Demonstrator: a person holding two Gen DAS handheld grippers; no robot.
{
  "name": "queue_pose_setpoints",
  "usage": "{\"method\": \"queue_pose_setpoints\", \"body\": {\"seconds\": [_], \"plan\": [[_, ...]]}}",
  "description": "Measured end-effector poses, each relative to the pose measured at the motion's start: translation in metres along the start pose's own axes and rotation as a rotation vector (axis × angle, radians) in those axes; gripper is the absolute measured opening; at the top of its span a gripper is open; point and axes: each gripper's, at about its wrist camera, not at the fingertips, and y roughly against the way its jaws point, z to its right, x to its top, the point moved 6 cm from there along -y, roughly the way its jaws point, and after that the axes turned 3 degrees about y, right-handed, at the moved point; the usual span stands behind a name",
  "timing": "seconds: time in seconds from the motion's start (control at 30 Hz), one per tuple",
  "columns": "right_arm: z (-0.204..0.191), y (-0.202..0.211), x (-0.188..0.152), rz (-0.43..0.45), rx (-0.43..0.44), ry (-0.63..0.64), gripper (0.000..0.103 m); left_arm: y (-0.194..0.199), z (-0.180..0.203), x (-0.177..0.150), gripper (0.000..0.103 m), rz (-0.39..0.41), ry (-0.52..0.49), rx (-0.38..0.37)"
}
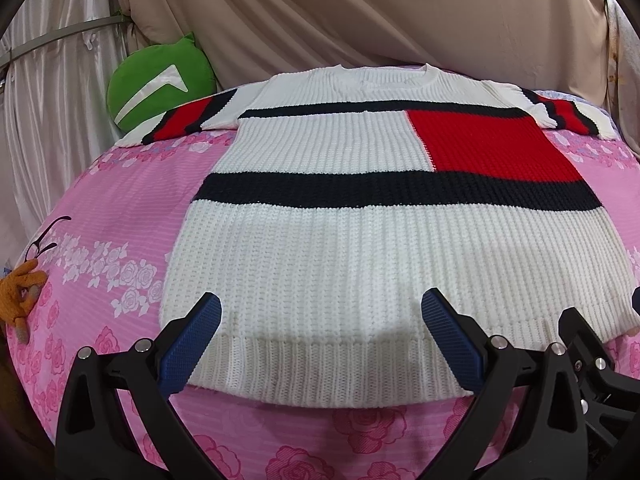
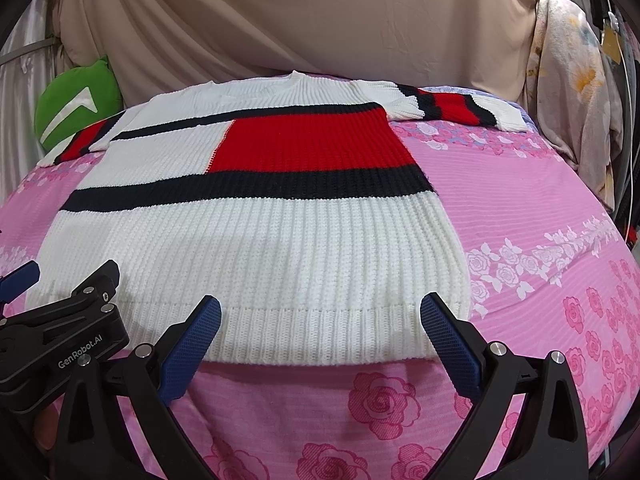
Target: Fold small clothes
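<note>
You have the knitted sweater (image 1: 360, 248) lying flat on the bed (image 1: 112, 208), which is covered with a pink sheet printed with roses. The sweater is white with two dark bands across the chest and a red block between them; its neck points to the beige curtain (image 1: 360, 12) at the far side, and both short sleeves lie spread out from the body. Your left gripper (image 1: 320, 344) is at the hem of the sweater, at the end closer to the green cushion (image 1: 160, 80), with its blue fingers (image 1: 192, 344) wide apart and holding nothing. Your right gripper (image 2: 320, 340) is at the same hem, at the end farther from the cushion; its fingers (image 2: 452, 344) are also wide apart, with the ribbed edge of the sweater between them. The two grippers are close beside each other. An orange plush toy (image 1: 20, 288) lies on the sheet, well apart from the sweater, on the cushion's side.
</note>
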Motion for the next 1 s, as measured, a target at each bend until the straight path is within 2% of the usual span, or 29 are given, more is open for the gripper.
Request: {"method": "queue_pose_setpoints", "body": {"seconds": [1.0], "plan": [[-0.0003, 0.0002, 0.0000, 0.000, 0.000, -0.001, 0.098, 0.0002, 0.0018, -0.0006, 0.098, 0.001, -0.005, 0.014]]}}
